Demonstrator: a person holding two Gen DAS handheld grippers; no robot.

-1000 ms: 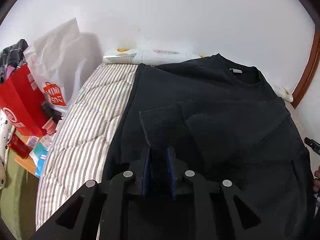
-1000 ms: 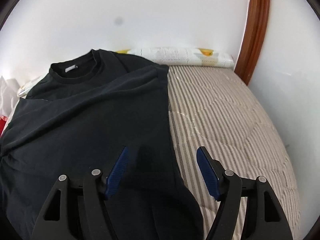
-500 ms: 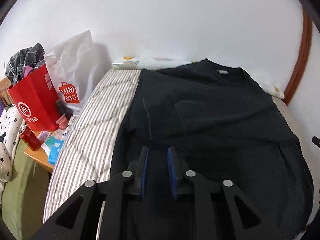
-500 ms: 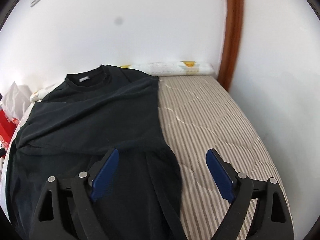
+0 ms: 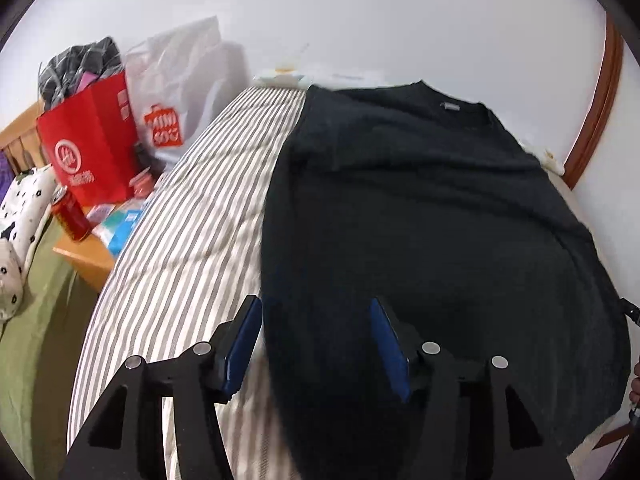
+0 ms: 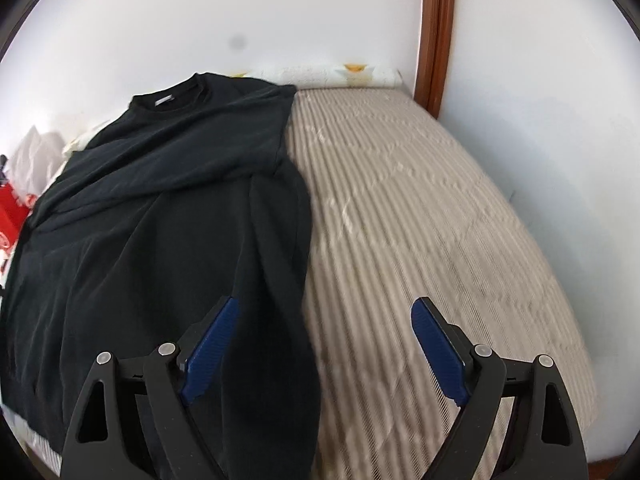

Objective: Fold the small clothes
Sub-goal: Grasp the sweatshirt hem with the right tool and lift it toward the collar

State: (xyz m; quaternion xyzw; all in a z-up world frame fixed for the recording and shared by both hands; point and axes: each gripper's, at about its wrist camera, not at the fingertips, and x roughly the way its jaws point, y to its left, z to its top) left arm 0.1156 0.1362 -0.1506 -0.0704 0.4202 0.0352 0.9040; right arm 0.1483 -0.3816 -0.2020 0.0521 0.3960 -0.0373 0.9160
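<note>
Black shirt [image 5: 420,216] flat on striped bed [image 5: 180,264], lengthwise, collar toward wall. Left tool [image 5: 316,344] spread wide, right tool [image 6: 324,348] wider, both holding nothing.

The right tool [image 6: 322,346] hangs wide open over the edge of the black shirt [image 6: 160,216] on the striped bed [image 6: 420,208].

The T-shirt [image 5: 420,216] is plain black, with a small grey label at the collar. The bed cover [image 6: 420,208] carries narrow beige-and-white stripes. Both the left tongs [image 5: 316,340] and the right tongs [image 6: 324,344] are black with blue pads. The paper bag [image 5: 90,148] is red with white markings. The plastic bag [image 5: 180,92] is white with an orange logo. The can [image 5: 71,215] is red.
</note>
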